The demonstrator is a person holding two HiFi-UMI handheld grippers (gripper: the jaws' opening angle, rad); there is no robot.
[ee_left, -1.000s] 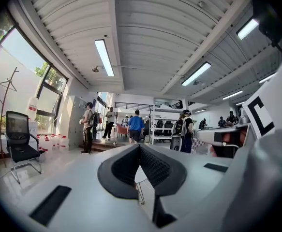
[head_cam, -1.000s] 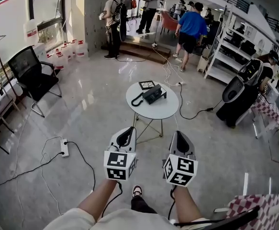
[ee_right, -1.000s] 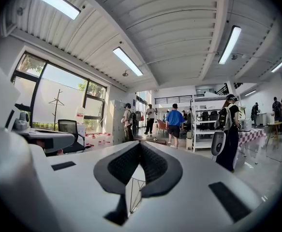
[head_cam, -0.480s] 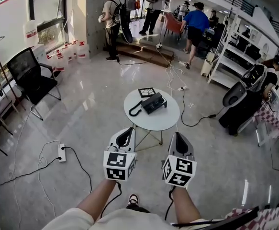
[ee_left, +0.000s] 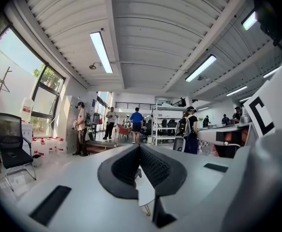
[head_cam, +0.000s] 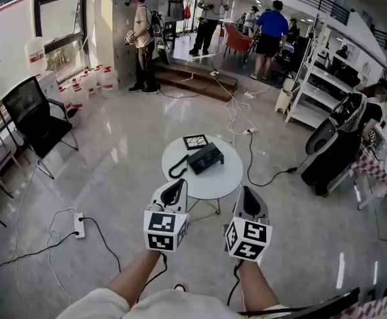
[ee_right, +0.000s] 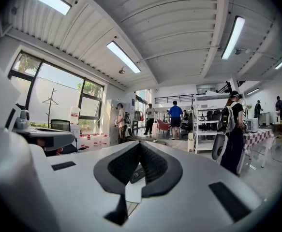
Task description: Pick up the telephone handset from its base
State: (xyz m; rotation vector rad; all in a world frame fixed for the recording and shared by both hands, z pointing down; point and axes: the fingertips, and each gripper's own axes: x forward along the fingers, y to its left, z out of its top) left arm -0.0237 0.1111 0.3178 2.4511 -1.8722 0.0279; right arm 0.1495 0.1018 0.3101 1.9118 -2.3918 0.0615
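Both grippers sit low centre in the head view, well short of the table (head_cam: pixel 224 178).

- Left gripper (head_cam: pixel 175 182): jaws pressed together, nothing in them.
- Right gripper (head_cam: pixel 246 191): the same.
- Handset (head_cam: pixel 177 169): at the left edge of the phone base (head_cam: pixel 205 158), frame centre. It's too small to say whether it's cradled or just beside it.

Risks, as I judge them:
- Arriving with closed jaws could shove the handset off the rim.
- The cord could tug the light base along.
- The floor cable (head_cam: pixel 263 172) right of the table could snag a foot.
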